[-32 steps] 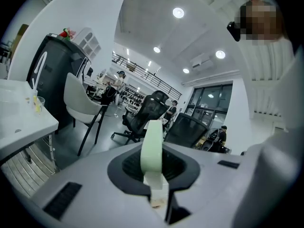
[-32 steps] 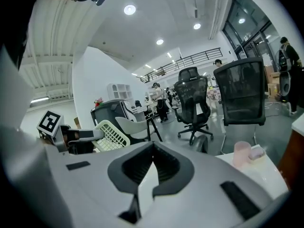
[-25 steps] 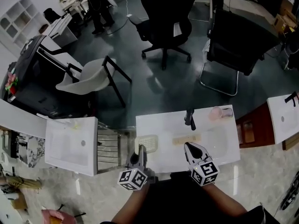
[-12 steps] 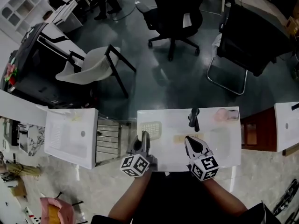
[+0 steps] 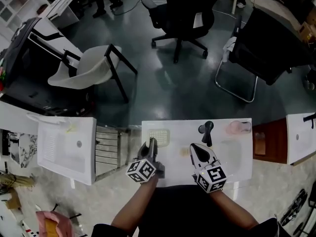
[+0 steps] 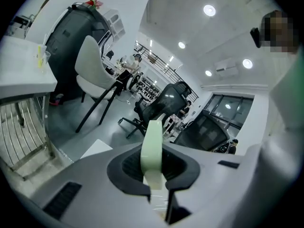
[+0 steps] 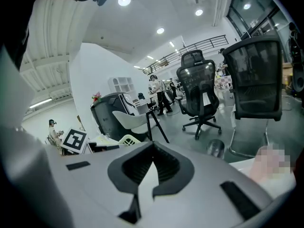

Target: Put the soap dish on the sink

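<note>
The soap dish [image 5: 159,135] is a pale green slotted tray at the back left of the white sink top [image 5: 232,154]. My left gripper [image 5: 152,142] is shut on its near rim. In the left gripper view the soap dish [image 6: 153,146] stands edge-on, pinched between the dark jaws of the left gripper [image 6: 155,186]. My right gripper [image 5: 195,148] hovers over the basin near the black faucet [image 5: 207,131], shut with nothing in it. In the right gripper view the right gripper [image 7: 152,146] has its tips together, and the soap dish [image 7: 130,139] shows at the left.
A pink object [image 5: 238,127] lies at the sink's back right corner. A second white sink [image 5: 64,147] and a metal rack [image 5: 109,147] stand to the left, another sink [image 5: 301,137] to the right. A white chair [image 5: 81,70] and black office chairs [image 5: 185,14] stand beyond.
My left gripper has carried the soap dish from the sink's front edge toward its back left corner and lowered it. The right gripper moved forward over the basin.
</note>
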A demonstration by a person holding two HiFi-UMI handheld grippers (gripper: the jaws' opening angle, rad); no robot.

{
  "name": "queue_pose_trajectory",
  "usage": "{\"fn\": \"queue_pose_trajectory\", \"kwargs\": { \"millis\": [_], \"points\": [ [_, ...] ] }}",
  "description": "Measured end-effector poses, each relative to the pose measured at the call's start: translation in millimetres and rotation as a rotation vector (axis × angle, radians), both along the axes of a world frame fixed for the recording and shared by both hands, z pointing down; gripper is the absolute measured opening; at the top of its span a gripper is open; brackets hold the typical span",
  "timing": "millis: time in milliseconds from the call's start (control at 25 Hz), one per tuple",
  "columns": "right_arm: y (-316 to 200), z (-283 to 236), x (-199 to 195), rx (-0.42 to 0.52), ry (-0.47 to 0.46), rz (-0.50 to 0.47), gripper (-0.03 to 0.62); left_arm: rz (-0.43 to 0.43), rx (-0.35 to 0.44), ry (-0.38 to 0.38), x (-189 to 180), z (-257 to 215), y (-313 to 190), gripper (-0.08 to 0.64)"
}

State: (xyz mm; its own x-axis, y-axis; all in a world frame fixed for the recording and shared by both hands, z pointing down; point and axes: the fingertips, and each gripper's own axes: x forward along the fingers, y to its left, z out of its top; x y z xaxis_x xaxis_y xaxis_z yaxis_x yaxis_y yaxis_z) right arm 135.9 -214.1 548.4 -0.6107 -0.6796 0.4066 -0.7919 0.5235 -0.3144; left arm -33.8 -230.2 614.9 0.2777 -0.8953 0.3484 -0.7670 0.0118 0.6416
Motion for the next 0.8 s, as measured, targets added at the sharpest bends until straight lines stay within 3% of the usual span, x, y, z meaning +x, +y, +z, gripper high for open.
{"fn": "queue_pose_trajectory", "kwargs": {
  "millis": [400,560,800],
  "points": [
    [-27,22,-18,-0.046,0.038,-0.005,-0.002,0.007,-0.071,0.052,-6,55,-32,0.044],
    [-31,28,-14,-0.053,0.063,0.024,-0.002,-0.028,-0.123,0.108,-6,78,-35,0.044],
    [-27,39,1,-0.080,0.095,0.068,-0.002,-0.044,-0.179,0.133,-4,110,-36,0.044]
  ]
}}
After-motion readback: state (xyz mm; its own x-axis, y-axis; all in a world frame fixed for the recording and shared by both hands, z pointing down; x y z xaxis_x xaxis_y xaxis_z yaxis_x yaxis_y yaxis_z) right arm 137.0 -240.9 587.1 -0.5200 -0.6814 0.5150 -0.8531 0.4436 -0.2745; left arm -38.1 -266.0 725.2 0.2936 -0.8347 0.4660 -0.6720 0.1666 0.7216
